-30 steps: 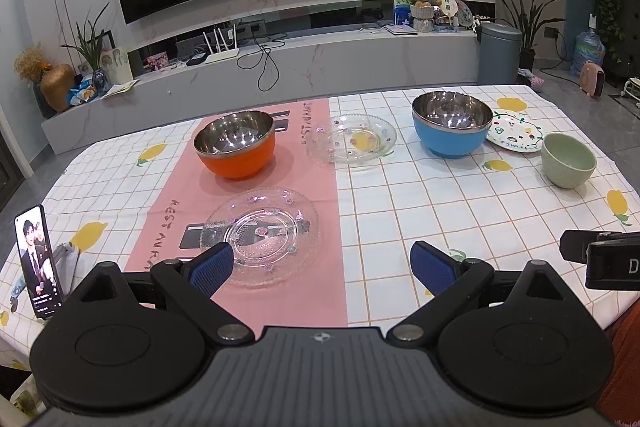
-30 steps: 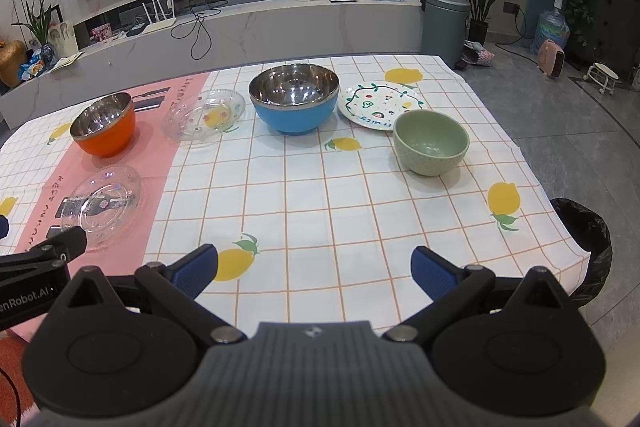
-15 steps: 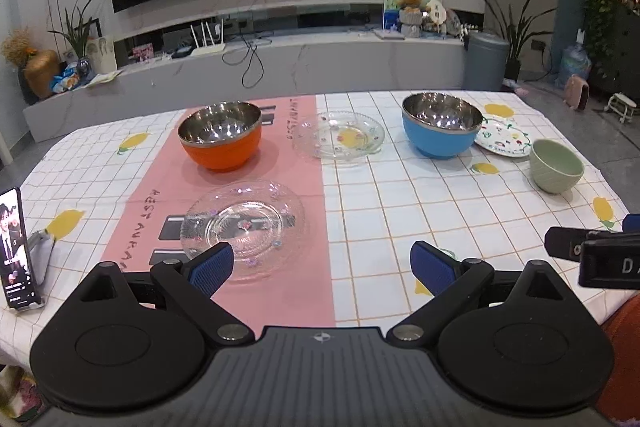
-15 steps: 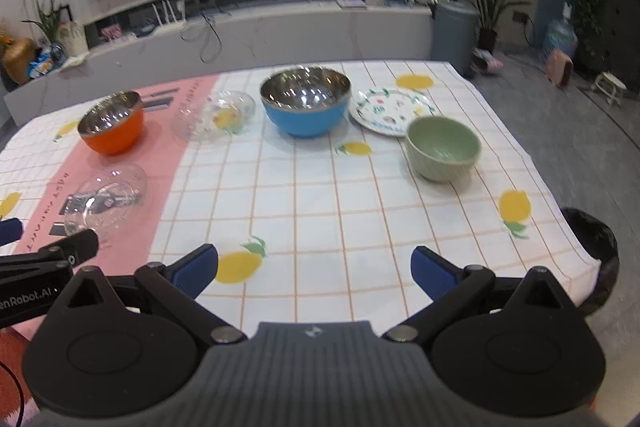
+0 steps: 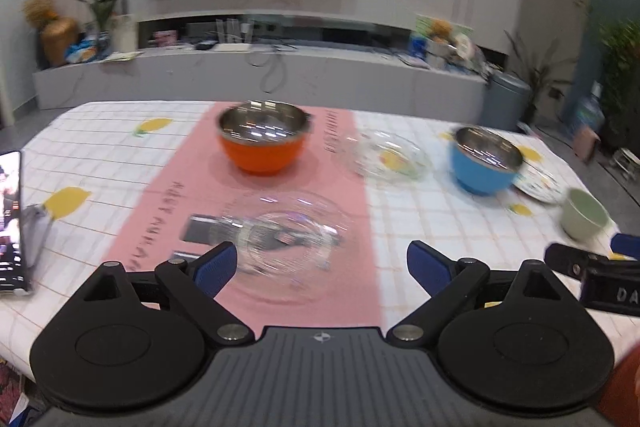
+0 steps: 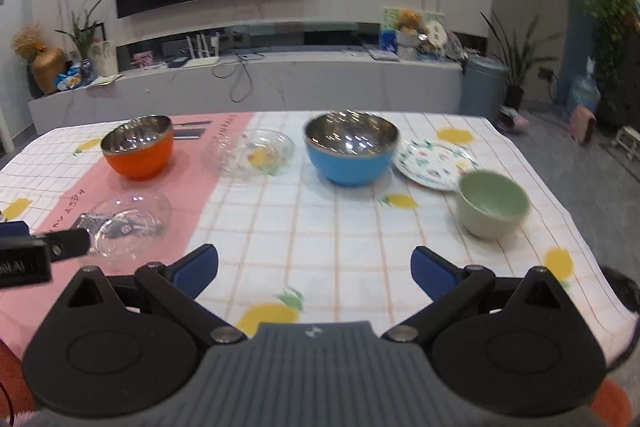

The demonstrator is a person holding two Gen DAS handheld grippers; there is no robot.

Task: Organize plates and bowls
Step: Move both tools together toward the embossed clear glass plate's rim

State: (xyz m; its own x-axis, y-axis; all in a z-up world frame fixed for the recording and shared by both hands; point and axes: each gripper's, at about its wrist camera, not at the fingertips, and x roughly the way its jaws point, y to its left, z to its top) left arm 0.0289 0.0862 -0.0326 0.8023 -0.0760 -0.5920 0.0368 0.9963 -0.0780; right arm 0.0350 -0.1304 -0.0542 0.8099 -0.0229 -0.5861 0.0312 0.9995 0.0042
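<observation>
An orange steel-lined bowl (image 5: 262,139) (image 6: 138,147) stands on the pink runner, with a clear glass plate (image 5: 286,239) (image 6: 128,221) nearer me. A second clear plate (image 5: 386,157) (image 6: 250,155) lies beside a blue steel-lined bowl (image 5: 484,161) (image 6: 352,151). At the right are a patterned white plate (image 6: 434,165) (image 5: 538,187) and a pale green bowl (image 6: 492,203) (image 5: 584,213). My left gripper (image 5: 322,265) hangs open just short of the near glass plate. My right gripper (image 6: 314,267) stands open over bare tablecloth, holding nothing.
A phone (image 5: 10,219) on a stand sits at the table's left edge. The checked tablecloth (image 6: 320,227) with lemon prints covers the table. Behind it run a low TV bench (image 6: 248,83), a grey bin (image 6: 482,89) and potted plants. The right table edge drops to the floor.
Both grippers have tilted up and lowered toward the table edge, so the room wall fills more of each view. The dishes have not moved and both grippers stay open.
</observation>
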